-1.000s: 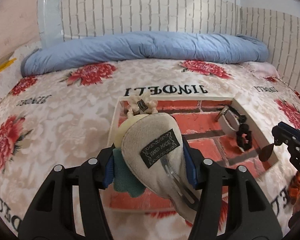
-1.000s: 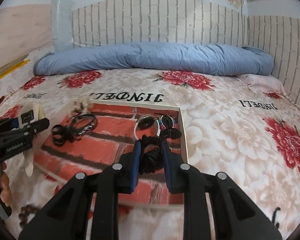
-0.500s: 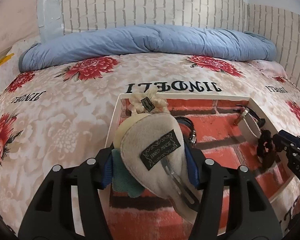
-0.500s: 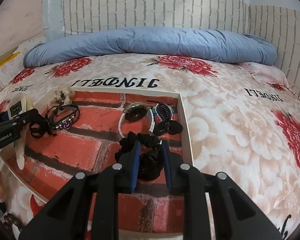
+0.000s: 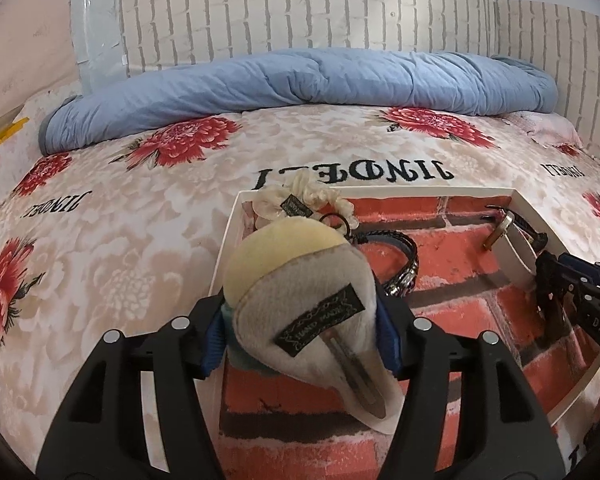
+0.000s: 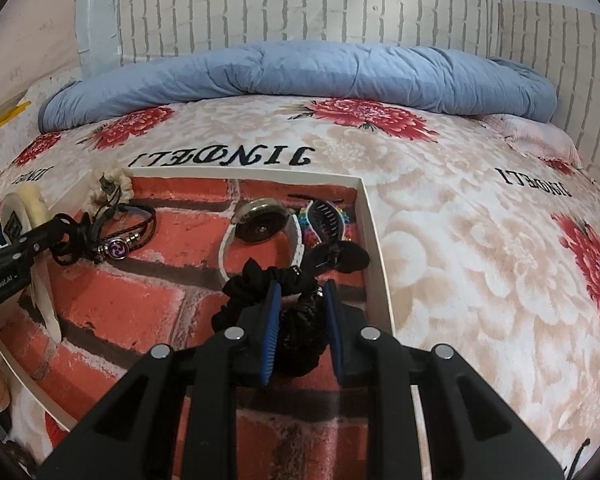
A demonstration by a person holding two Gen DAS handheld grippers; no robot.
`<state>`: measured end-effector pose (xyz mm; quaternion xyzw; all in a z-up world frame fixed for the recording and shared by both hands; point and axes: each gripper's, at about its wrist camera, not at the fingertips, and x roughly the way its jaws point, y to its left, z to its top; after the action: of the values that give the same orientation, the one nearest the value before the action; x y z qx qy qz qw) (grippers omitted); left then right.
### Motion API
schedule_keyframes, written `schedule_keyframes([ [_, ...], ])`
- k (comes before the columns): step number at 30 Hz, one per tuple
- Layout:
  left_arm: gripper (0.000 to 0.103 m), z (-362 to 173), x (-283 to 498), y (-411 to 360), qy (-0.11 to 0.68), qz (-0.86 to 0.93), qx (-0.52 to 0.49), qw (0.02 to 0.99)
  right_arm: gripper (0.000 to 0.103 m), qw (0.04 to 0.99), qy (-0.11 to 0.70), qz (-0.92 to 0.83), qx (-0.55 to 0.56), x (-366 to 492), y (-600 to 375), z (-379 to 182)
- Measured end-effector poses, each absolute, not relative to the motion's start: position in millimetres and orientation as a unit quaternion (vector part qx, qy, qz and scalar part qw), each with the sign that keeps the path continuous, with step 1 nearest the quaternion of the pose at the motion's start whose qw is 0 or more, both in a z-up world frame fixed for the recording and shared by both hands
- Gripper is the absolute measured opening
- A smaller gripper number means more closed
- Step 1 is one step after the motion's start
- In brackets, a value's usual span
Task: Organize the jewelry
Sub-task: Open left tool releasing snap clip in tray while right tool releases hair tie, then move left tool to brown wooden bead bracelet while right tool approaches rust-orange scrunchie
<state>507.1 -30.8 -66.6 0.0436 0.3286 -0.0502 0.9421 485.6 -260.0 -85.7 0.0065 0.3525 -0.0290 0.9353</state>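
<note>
A shallow white tray (image 5: 225,248) with a red brick-print floor lies on the flowered bedspread. My left gripper (image 5: 300,336) holds a plush grey and yellow hair clip (image 5: 300,300) with a black "hand made" label low over the tray's left side. Its jaws are easing apart, with the pads still against the plush. My right gripper (image 6: 300,320) is shut on a black scrunchie (image 6: 276,278) just above the tray's right part, beside the tray rim (image 6: 376,248). The left gripper (image 6: 40,240) with its clip (image 6: 18,216) shows at the left of the right wrist view.
In the tray lie a cream scrunchie (image 6: 108,188), a black cord bracelet with a purple charm (image 6: 118,248), a white-strapped watch (image 6: 260,224), a dark claw clip with coloured beads (image 6: 324,220) and a black bow (image 6: 348,258). A rolled blue quilt (image 5: 300,80) lines the brick-pattern wall behind.
Both grippers have come forward and down over the tray with their loads. The tray and its contents now look nearer in both views.
</note>
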Motion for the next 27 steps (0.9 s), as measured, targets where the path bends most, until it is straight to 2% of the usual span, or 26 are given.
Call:
schedule_keyframes([
  [3, 0.063, -67.4, 506.2, -31.0, 0.327, -0.046, 0.046, 0.943, 0.025, 0.936, 0.352, -0.030, 0.007, 485.3, -260.1, -85.9],
  [5, 0.073, -67.7, 506.0, -29.2, 0.327, -0.042, 0.043, 0.943, 0.027, 0.935, 0.352, -0.032, 0.008, 485.7, -260.9, -86.0],
  [6, 0.075, -66.8, 505.2, -27.3, 0.325, -0.040, 0.039, 0.944, 0.038, 0.934, 0.354, -0.036, 0.009, 485.5, -262.0, -86.1],
  [7, 0.077, -65.6, 504.0, -26.0, 0.324, -0.041, 0.036, 0.944, 0.054, 0.934, 0.355, -0.042, 0.011, 484.5, -263.3, -85.8],
  [8, 0.079, -64.3, 502.6, -24.8, 0.325, -0.042, 0.034, 0.944, 0.063, 0.934, 0.353, -0.047, 0.016, 482.2, -265.8, -84.2],
  [9, 0.080, -61.7, 499.5, -24.0, 0.326, -0.045, 0.031, 0.944, 0.065, 0.935, 0.352, -0.040, 0.024, 479.4, -267.6, -81.9],
  [10, 0.084, -59.6, 497.1, -23.3, 0.325, -0.047, 0.029, 0.944, 0.073, 0.935, 0.352, -0.037, 0.029, 476.4, -268.7, -79.5],
  [11, 0.089, -54.3, 490.2, -22.4, 0.320, -0.050, 0.027, 0.946, 0.085, 0.936, 0.349, -0.040, 0.028, 472.2, -268.6, -75.1],
  [12, 0.092, -50.9, 486.4, -22.1, 0.316, -0.051, 0.028, 0.947, 0.089, 0.938, 0.344, -0.043, 0.024, 468.2, -268.5, -71.1],
  [14, 0.098, -40.7, 473.6, -21.4, 0.307, -0.052, 0.031, 0.950, 0.090, 0.942, 0.334, -0.044, 0.012, 456.6, -266.2, -60.2],
  [27, 0.098, -1.2, 373.6, 1.5, 0.306, -0.048, 0.026, 0.950, 0.096, 0.945, 0.324, -0.043, -0.030, 347.5, -272.1, -22.6],
])
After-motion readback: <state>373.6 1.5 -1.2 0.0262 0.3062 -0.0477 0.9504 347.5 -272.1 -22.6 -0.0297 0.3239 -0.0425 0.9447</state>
